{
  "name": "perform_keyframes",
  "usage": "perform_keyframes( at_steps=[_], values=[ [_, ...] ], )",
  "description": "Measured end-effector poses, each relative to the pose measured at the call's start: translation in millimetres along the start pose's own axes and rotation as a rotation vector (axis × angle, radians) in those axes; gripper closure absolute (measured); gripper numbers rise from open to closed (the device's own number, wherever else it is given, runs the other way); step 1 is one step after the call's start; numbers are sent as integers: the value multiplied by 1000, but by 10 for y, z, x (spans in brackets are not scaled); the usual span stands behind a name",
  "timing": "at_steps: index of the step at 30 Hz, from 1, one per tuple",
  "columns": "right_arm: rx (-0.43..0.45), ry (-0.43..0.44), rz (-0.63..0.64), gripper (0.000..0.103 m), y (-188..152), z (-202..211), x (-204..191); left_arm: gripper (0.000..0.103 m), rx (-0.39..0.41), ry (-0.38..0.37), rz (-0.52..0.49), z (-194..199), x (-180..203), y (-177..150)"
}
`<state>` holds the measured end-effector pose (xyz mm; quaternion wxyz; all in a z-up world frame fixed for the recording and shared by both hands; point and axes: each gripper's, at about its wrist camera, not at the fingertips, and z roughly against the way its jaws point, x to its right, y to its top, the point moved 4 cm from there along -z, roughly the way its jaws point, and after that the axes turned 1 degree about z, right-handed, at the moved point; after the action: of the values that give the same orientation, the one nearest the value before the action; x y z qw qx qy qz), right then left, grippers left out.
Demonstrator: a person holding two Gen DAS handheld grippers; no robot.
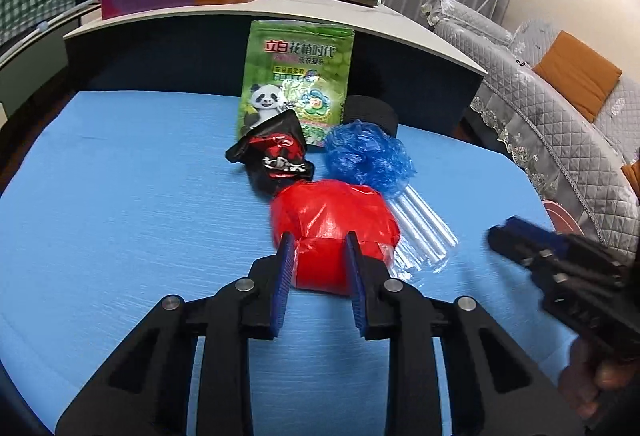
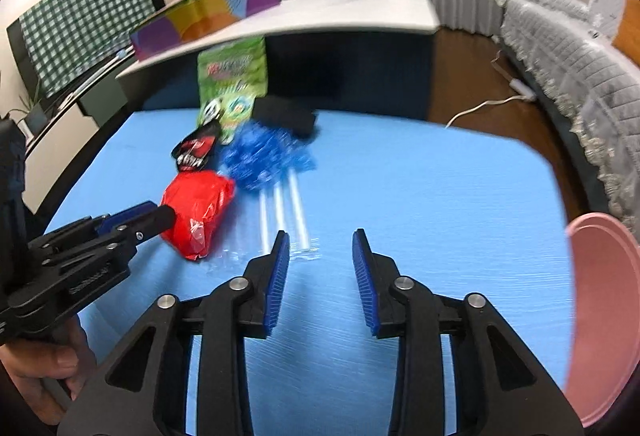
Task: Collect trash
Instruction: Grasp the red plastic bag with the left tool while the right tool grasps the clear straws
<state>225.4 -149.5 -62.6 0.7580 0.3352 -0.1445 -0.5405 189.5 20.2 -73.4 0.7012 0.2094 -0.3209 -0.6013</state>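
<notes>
Left claw [image 1: 318, 254] sits right at the red bag [image 1: 334, 224], one blue finger on each side of the bag's near end, the plastic bulging between them. Whether the pads already press it or only flank it I cannot tell for sure; the gap looks about as wide as the bag, so I judge the claw to be closing on it rather than clamped. From the right wrist view the same claw [image 2: 160, 214] reaches the bag [image 2: 198, 210] from the left, tips touching its side.

Right claw [image 2: 321, 256] hangs open over bare blue worktop [image 2: 440, 220], holding nothing. Its nearest trash is the clear straws [image 2: 280, 212], just ahead and to its left, their long axis running nearly straight away from it, so the fingers would straddle them across their width.

Beyond the red bag, away from both claws, lie the black wrapper [image 1: 276, 154], the blue bag [image 1: 368, 152] and the green pouch [image 1: 298, 76] standing at the back. A pink bin [image 2: 604, 316] shows at the right edge, nearer the right claw, so the red bag would have to travel rightward across the worktop.
</notes>
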Motion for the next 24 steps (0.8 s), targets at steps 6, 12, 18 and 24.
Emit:
perform_keyframes(
  at_steps=[6,12,18,24],
  values=[
    [-33,21,26,53,37,-234,-195,66,42,-4,39,85,-162,62],
    [-72,-23,83,50,35,-381,-298,62,52,-6,55,76,-224,116],
    [-64,-58,200,92,-12,-356,-428,38,56,-34,43,35,-152,141],
    [-61,-70,221,94,-88,-237,-343,23,11,-62,-1,-109,38,110]
  ],
)
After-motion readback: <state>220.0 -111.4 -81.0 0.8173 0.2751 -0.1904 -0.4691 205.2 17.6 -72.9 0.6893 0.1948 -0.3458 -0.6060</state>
